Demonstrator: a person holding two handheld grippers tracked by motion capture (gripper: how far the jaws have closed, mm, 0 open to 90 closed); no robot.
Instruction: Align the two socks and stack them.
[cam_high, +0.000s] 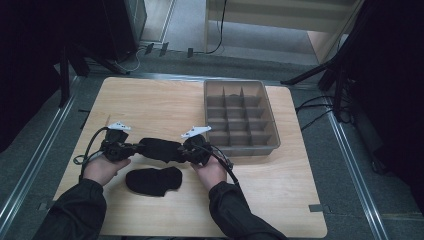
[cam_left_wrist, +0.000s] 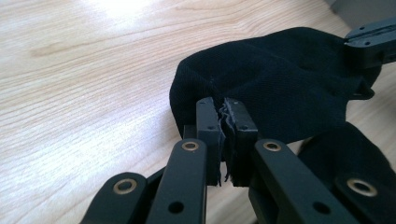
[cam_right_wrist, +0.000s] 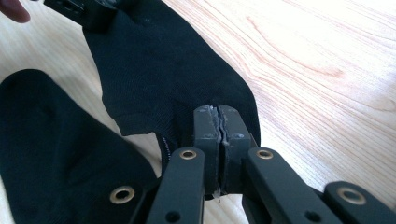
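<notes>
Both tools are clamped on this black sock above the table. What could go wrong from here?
1. Each tool, left and right, pinches only the edge of the held sock; a hard pull may slip it free.
2. The second sock lies just under it and could snag or get dragged.

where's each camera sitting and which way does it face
high view: above the person's side, facing forward and down on the table, the grey tray and both hands.
left gripper view: rides the left gripper, facing along its fingers shut on the held sock.
right gripper view: rides the right gripper, clamped on the sock's other end.
shared: every view shows the held sock and the second sock.
</notes>
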